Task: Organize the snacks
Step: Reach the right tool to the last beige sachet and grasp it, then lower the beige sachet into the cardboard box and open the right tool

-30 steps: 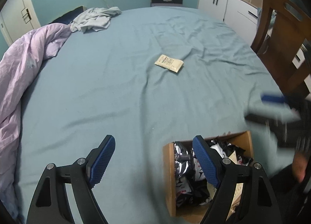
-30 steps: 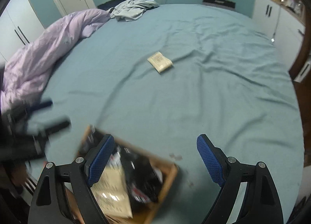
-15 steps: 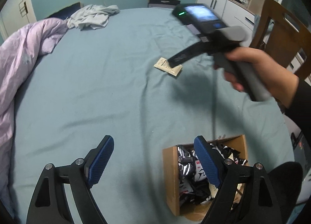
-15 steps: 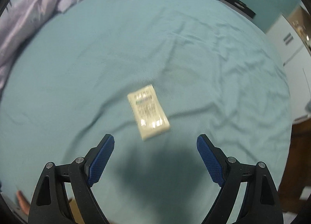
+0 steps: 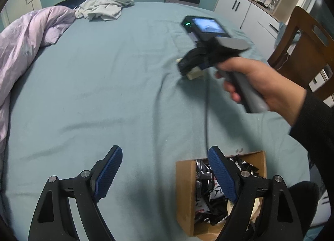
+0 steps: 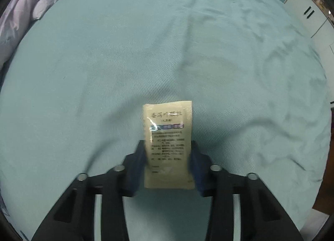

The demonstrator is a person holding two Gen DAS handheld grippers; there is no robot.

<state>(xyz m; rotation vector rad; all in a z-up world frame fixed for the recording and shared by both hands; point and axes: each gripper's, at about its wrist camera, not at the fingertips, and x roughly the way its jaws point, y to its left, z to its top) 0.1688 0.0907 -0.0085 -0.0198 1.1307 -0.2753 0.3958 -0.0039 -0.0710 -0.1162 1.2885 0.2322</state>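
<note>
One beige snack packet [image 6: 168, 145] sits mid-bed on the blue sheet [image 6: 167, 53], between the fingers of the right gripper [image 6: 168, 165], which have just been closing and now pinch its long edges. A hand [image 5: 256, 86] holds that gripper, well beyond the cardboard box [image 5: 184, 190]. The box, at the near edge of the bed, is full of black and white snack packs [image 5: 205, 197]. The left gripper [image 5: 167, 174] hovers over the box's left wall, fingers wide apart, nothing between them. Lilac duvet [image 5: 25, 38] far left of the box.
</note>
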